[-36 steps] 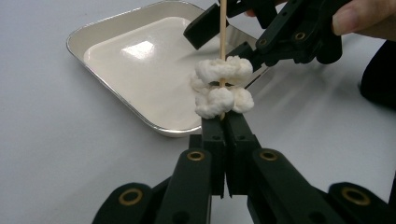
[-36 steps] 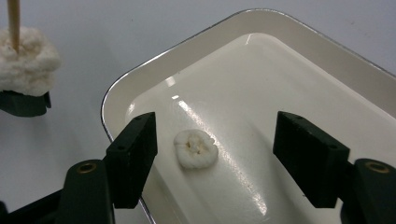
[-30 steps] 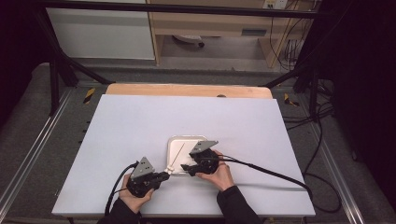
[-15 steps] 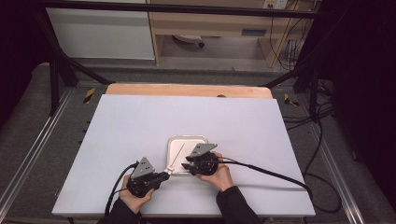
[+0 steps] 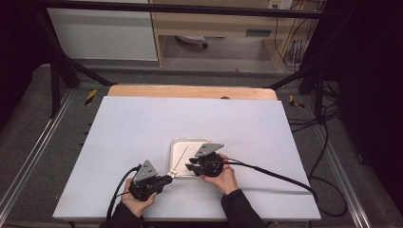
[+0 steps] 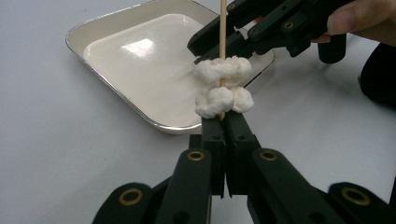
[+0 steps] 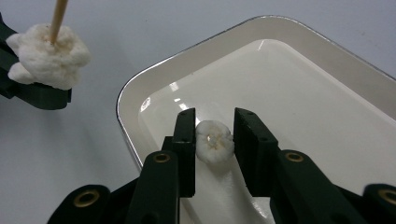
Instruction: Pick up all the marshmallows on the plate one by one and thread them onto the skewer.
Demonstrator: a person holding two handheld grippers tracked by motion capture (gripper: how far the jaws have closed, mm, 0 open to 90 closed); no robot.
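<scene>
The right gripper (image 7: 214,149) is closing its fingers around a soft, light white puff (image 7: 214,143) lying in the tray (image 7: 299,37), best squeezed gently across its middle, while the left gripper's (image 6: 223,125) pressed-together fingers are pinching the skewer (image 6: 223,28).

No text, label, brand, number or sign can be read anywhere in these views.
</scene>
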